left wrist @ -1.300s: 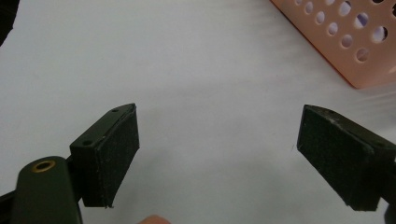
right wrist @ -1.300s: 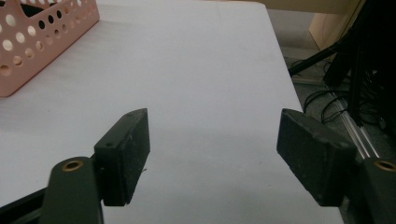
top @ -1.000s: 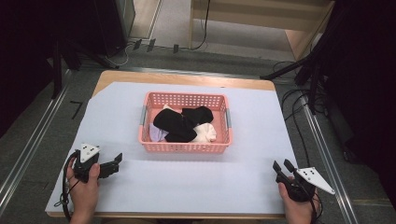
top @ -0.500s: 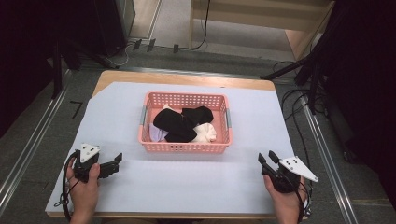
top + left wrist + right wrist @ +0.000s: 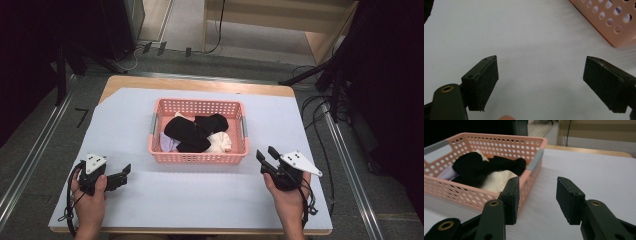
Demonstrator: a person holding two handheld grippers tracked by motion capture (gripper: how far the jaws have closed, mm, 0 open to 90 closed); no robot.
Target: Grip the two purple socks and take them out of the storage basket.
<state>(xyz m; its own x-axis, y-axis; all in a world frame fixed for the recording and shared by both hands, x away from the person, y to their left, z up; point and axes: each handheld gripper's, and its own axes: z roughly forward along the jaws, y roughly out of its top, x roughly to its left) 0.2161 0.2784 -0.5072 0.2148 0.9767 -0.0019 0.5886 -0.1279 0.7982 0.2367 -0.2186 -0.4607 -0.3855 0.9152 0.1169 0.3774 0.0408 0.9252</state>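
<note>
At the near edge of the white-covered worktop [image 5: 200, 200], a person's two hands each hold a gripper; the left gripper [image 5: 122, 174] rests at the near left, jaws spread wide and empty, aimed right toward the basket's near-left corner; the right gripper [image 5: 266, 157] sits just beside the basket's near-right corner, jaws parted and empty, likely the better placed to reach in; beyond them the pink basket [image 5: 195, 158] lies crosswise mid-worktop, holding black socks [image 5: 192, 130] and a white sock [image 5: 220, 141].
</note>
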